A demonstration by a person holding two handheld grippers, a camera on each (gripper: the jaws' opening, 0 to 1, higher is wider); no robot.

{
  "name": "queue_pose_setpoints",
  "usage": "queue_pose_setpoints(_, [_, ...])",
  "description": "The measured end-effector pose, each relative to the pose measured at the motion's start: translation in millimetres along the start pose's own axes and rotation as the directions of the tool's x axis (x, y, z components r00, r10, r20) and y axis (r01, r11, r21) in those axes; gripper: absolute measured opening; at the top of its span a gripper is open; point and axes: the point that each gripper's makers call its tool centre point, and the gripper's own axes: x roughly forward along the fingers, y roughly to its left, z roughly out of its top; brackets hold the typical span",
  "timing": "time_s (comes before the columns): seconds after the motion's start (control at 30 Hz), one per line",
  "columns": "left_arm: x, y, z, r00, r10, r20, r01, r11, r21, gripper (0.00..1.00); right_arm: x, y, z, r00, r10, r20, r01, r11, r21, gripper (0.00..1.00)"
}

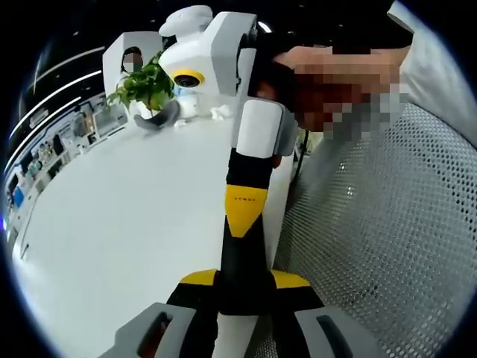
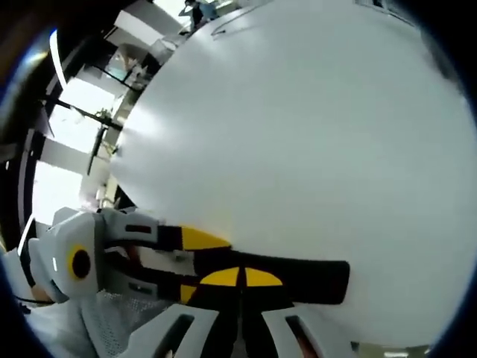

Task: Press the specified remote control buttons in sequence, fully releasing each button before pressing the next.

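At the far left of the left gripper view, cluttered shelving (image 1: pixel 45 149) curves along the room's edge. Beside it stretches one smooth, glossy white tabletop (image 1: pixel 112 224). One leafy green plant (image 1: pixel 145 86) stands at its far end. Up the middle runs the right claw (image 1: pixel 242 253), a slim column banded white, black and yellow. Its lower black end lies between the two yellow-shouldered fingers of the left claw (image 1: pixel 242 287). Those fingers stand apart around it, but whether they pinch it I cannot tell. Two grey, rounded finger bases (image 1: pixel 153 335) flank the bottom. To the right is a pale perforated mesh (image 1: pixel 387 224), dotted with fine holes; garment or chair-back, I cannot tell.

At the left of the right gripper view, bright window panels (image 2: pixel 67 149) sit between dark frames. Lower down the left claw (image 2: pixel 201 261) comes in, a white body with two grey fingers ending in yellow. In the middle, the right claw (image 2: pixel 240 277) shows two yellow half-ovals meeting at a thin seam, so its fingers are together. A black, round-ended bar (image 2: pixel 313 280) reaches rightward from them. The same plain white tabletop (image 2: pixel 298 134) lies behind.
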Motion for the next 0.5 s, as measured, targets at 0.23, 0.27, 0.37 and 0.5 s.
queue_pose_setpoints(0.23, [-0.1, -0.2, 0.1, 1.0, -0.001, 0.002, 0.001, 1.0, -0.001, 0.25, 5.4, -0.3, -6.0, 0.999, -0.033, -0.041, 0.031, 0.998, -0.058, 0.0])
queue_pose_setpoints(0.27, [-0.2, -0.2, 0.1, 1.0, -0.001, 0.003, 0.001, 1.0, -0.002, 0.25, 4.8, -1.0, -5.8, 0.999, -0.033, -0.04, 0.03, 0.998, -0.059, 0.0])
queue_pose_setpoints(0.37, [-0.1, 0.0, 0.2, 1.0, -0.001, 0.005, 0.001, 1.0, -0.003, 0.25, 4.8, -2.1, -5.5, 0.999, -0.032, -0.039, 0.03, 0.998, -0.055, 0.0])
queue_pose_setpoints(0.5, [0.1, 0.2, 0.0, 1.0, 0.0, 0.006, 0.0, 1.0, -0.006, 0.25, 4.8, -1.9, -5.8, 0.999, -0.03, -0.038, 0.028, 0.998, -0.051, 0.0])
